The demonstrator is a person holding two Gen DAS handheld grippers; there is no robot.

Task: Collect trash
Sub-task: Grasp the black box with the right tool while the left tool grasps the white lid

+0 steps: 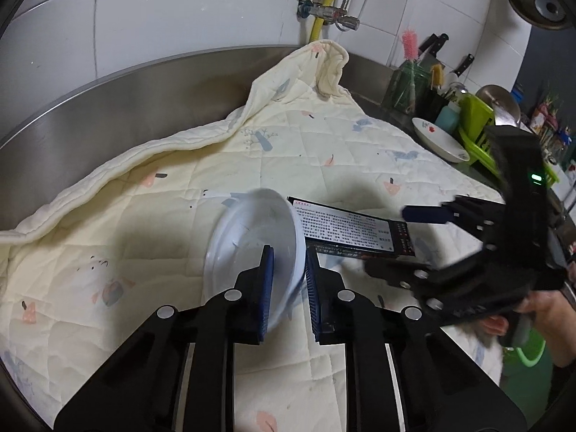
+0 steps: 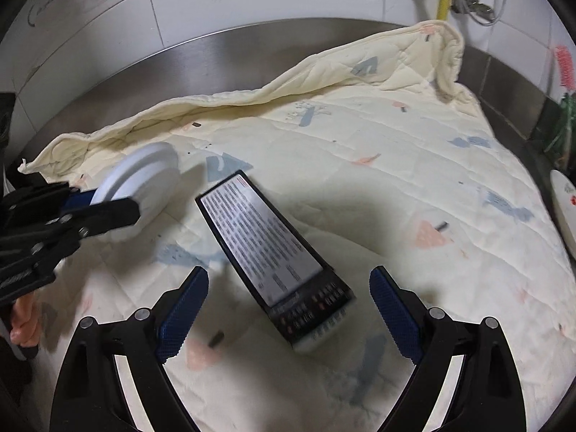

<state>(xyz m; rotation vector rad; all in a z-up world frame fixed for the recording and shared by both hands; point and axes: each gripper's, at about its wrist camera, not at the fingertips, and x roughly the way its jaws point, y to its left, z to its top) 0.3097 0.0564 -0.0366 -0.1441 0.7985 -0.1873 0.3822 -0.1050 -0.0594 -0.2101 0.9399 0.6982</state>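
Observation:
My left gripper is shut on the rim of a white plastic bowl and holds it tilted just above the quilted cloth. The bowl also shows in the right wrist view, with the left gripper clamped on it. A flat black carton with white printed text lies on the cloth. My right gripper is open, its fingers either side of the carton's near end, empty. In the left wrist view the carton lies right of the bowl and the right gripper is over it.
The cream cloth covers a steel counter below a white tiled wall. At the right stand a white dish, a green rack, a knife holder and bottles. Pipes and valves run on the wall.

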